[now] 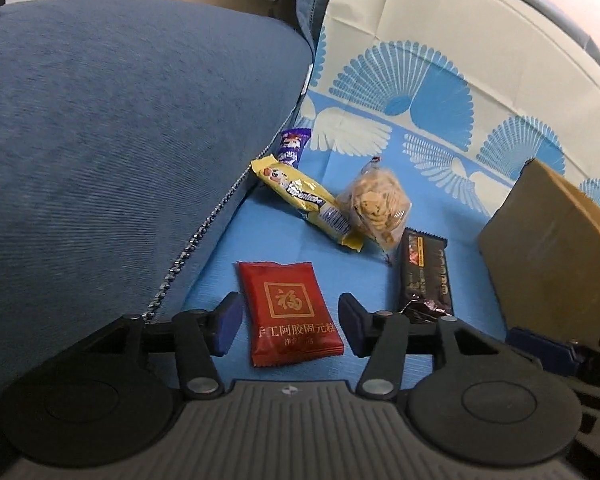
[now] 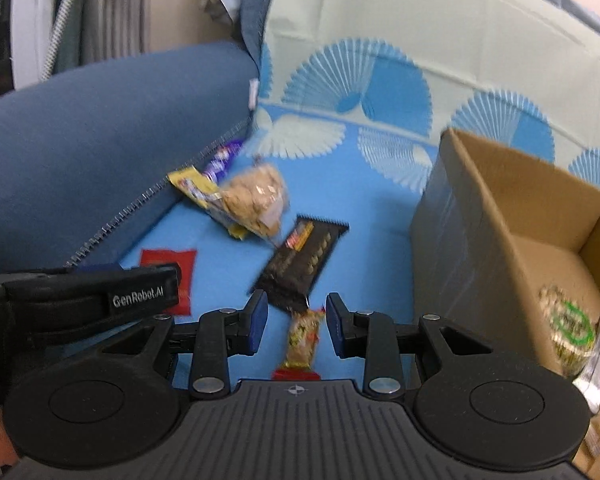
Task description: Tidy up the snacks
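In the left wrist view my left gripper is open, its pads either side of a flat red snack packet on the blue cloth. Beyond lie a yellow wafer pack, a purple pack, a clear bag of biscuits and a dark chocolate bar. In the right wrist view my right gripper is open over a small red-and-yellow snack bar. The chocolate bar, biscuit bag and red packet lie ahead. The left gripper shows at the left.
An open cardboard box stands at the right with some wrapped snacks inside; its side shows in the left wrist view. A large blue cushion borders the left. A fan-patterned cloth covers the surface and back.
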`<action>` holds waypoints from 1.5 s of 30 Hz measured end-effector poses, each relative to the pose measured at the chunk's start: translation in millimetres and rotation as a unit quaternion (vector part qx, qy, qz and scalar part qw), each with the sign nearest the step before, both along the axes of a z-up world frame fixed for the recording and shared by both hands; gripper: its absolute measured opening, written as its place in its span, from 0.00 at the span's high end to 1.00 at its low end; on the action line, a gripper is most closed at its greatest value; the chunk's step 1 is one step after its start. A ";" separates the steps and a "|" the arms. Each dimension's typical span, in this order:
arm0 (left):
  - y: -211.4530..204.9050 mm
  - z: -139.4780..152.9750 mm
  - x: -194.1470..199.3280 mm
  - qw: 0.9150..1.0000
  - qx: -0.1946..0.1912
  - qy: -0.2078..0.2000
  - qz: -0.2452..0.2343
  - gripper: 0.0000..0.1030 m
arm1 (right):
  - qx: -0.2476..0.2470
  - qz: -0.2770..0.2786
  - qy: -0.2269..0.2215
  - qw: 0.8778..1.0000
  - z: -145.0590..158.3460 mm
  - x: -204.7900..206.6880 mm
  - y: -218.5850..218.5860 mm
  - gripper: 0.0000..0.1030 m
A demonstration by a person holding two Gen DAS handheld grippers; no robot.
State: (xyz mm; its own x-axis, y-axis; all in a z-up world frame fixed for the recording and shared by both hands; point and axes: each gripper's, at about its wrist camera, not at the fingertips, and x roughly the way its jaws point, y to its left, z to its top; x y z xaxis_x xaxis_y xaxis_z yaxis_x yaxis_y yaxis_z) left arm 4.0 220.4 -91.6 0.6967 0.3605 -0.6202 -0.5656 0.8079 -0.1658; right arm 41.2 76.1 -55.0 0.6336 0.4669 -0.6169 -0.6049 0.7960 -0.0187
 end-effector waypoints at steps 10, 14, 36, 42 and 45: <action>-5.7 -12.2 15.4 0.999 0.024 0.032 -0.004 0.33 | -0.030 -0.009 0.077 0.997 -29.0 22.2 6.1 0.67; -8.5 -14.3 18.6 0.998 0.034 0.044 -0.007 0.33 | -0.027 -0.014 0.097 0.995 -33.4 27.3 4.3 0.68; -21.1 20.3 -12.2 0.997 0.028 0.050 -0.059 0.49 | -0.006 0.047 0.081 0.996 0.9 -2.8 -18.5 0.96; -22.3 29.3 -37.8 0.991 -0.012 0.080 -0.106 0.49 | -0.009 0.093 0.095 0.991 0.5 -20.6 -29.3 0.96; -13.4 27.0 -49.6 0.989 -0.059 0.086 -0.105 0.48 | -0.013 0.102 0.101 0.990 -3.5 -27.0 -31.7 0.96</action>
